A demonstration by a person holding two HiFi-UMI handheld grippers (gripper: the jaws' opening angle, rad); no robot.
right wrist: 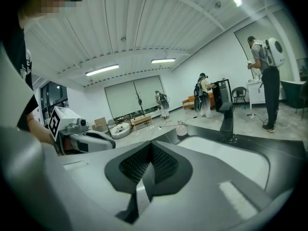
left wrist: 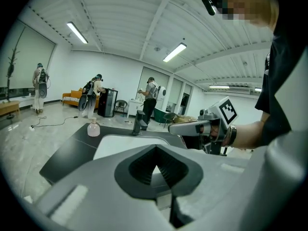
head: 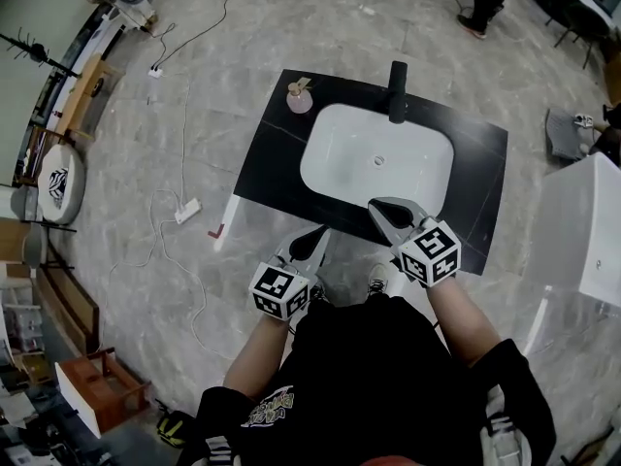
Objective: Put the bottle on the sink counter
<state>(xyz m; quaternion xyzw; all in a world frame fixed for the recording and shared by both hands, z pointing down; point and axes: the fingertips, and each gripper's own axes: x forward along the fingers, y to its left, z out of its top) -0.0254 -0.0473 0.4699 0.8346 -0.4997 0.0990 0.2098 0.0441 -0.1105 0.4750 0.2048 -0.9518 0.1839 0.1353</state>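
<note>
A small pink bottle [head: 300, 98] stands upright on the black sink counter [head: 268, 151], at its far left corner beside the white basin [head: 378, 158]. It also shows in the left gripper view, bottle [left wrist: 93, 128], and in the right gripper view, bottle [right wrist: 181, 129]. My left gripper [head: 319, 233] hangs at the counter's near edge, shut and empty. My right gripper [head: 378, 206] is over the basin's near rim, shut with nothing in it. Both are far from the bottle. Up close, the left gripper [left wrist: 155, 152] and right gripper [right wrist: 151, 147] show their jaws pressed together.
A black faucet [head: 398, 92] rises behind the basin. A white power strip [head: 187, 211] and cables lie on the floor to the left. A white cabinet [head: 585, 226] stands at right. Several people [left wrist: 150, 97] work at the room's far side.
</note>
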